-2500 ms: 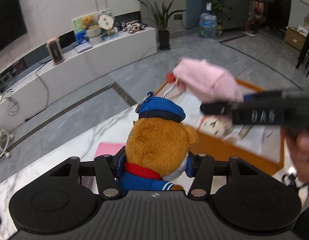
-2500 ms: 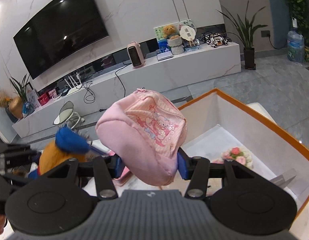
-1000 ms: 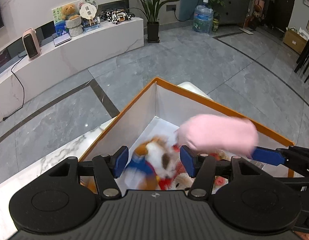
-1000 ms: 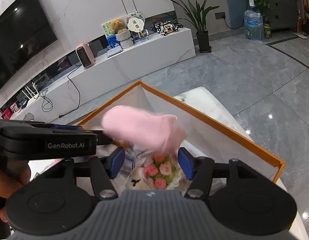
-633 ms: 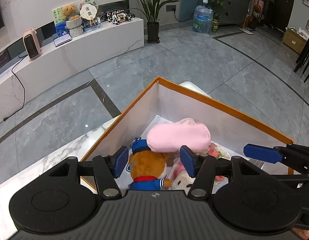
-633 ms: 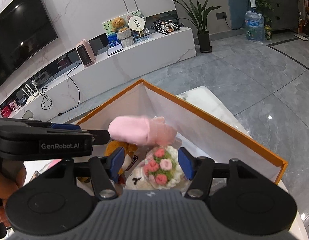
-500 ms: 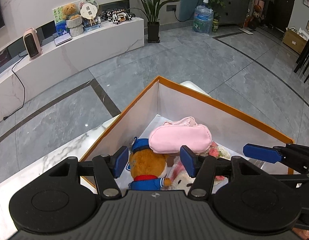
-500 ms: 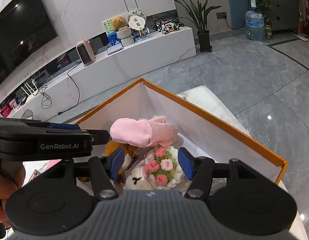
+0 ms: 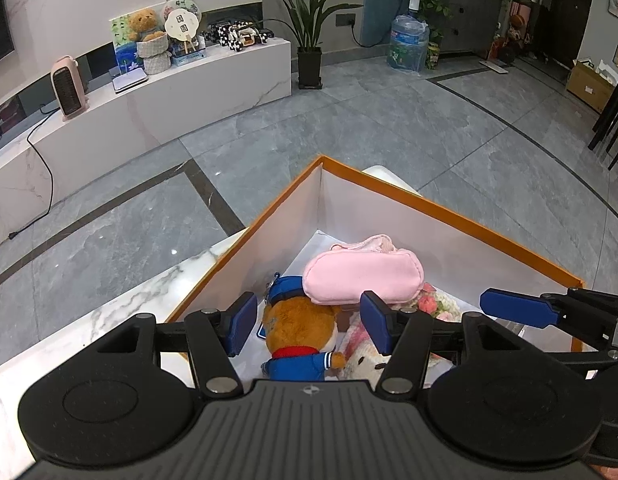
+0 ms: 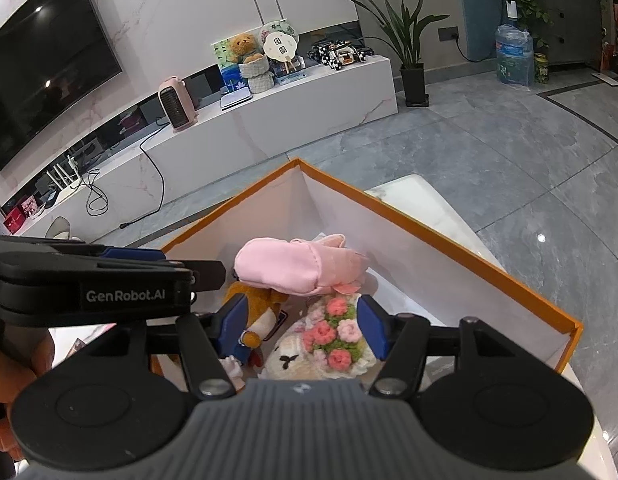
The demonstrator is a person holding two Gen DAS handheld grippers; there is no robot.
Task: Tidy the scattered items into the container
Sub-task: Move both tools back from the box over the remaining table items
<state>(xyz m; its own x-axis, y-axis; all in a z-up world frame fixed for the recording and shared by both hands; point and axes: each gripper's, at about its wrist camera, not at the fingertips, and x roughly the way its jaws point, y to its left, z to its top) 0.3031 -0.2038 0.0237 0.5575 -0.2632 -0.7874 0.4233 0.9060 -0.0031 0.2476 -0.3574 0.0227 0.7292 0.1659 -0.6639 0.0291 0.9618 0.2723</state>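
Grey floor tiles and a long white TV bench fill the background, and nearer the cameras a white marble surface (image 9: 157, 284) carries the container (image 9: 449, 216), an open box with white walls and an orange rim, which serves as the landmark for everything else. Inside the container the scattered items lie heaped together, probably because they were let fall from above rather than arranged. Largest is the pink pouch (image 9: 363, 276), lying across the top of the heap toward the container's far corner. Under its near edge sits the bear plush (image 9: 299, 330) in a blue cap and blue jacket, on the container's left side. On the container's right side, beside the bear, rests the crochet flower bouquet (image 10: 335, 330), with a white plush (image 9: 361, 354) just below the pouch.

Both tools hover over the container's near edge, above the heap. The left hand-held gripper (image 9: 307, 322) has its blue pads spread with nothing between them; the bear lies below the gap, clear of the pads. The right hand-held gripper (image 10: 301, 326) is likewise spread and empty, with the bouquet beneath it. Whether other items lie outside the container cannot be told.
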